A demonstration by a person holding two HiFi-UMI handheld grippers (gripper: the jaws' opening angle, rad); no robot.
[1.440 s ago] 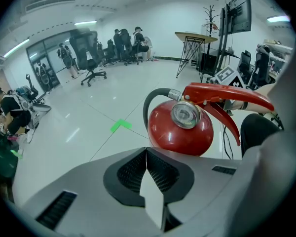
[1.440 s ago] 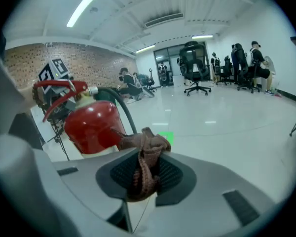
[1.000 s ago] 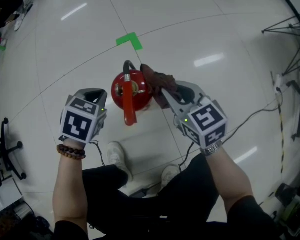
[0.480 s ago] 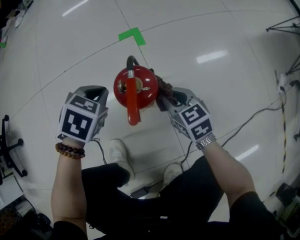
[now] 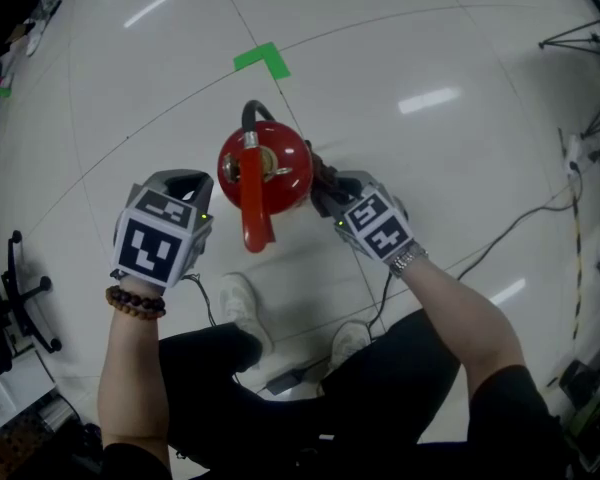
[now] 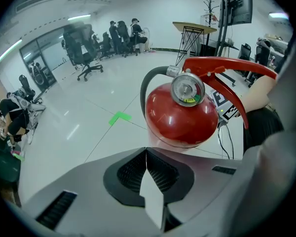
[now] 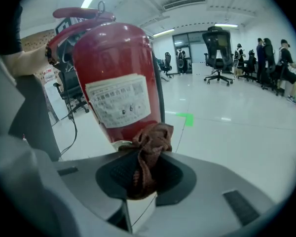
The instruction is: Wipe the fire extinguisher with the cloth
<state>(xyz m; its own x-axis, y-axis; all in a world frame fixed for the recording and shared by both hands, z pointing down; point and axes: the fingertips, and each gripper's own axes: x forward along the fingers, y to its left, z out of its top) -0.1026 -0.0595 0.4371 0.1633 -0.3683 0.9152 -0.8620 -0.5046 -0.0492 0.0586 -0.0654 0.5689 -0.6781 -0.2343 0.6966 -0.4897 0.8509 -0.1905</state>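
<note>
Head view, top-down: red fire extinguisher (image 5: 263, 173) upright on white floor (image 5: 430, 48), out in the open, green tape corner (image 5: 261, 60) beyond it, person's shoes (image 5: 237, 303) just on the near side. Red lever (image 5: 255, 208) pointing back toward the person, black hose (image 5: 250, 116) arching off the far side. Left gripper (image 5: 185, 181) just beside the cylinder's left flank; right gripper (image 5: 325, 194) low against its right flank, dark cloth (image 5: 318, 173) showing only as a sliver betw. jaws and red shell. Bead bracelet (image 5: 135, 303) on left wrist, watch (image 5: 407, 259) on right, cable (image 5: 520, 223) trailing off toward floor's right edge. Left gripper view only: jaws pressed fully together, nothing betw. them, extinguisher's dome close ahead with no contact visible; pressure gauge (image 6: 187, 89) at the neck, facing this camera. Right gripper view only: jaws at a narrow gap, clamped on the brown cloth, its bunched end sticking out past the tips and up against the red body just under the white label (image 7: 118, 100); print too small to read. Also from gripper views, not from above: office chairs (image 7: 217, 48) and standing people (image 7: 274, 58) far off by a glass wall, tripod stand w/ board (image 6: 190, 33) behind the extinguisher.
</note>
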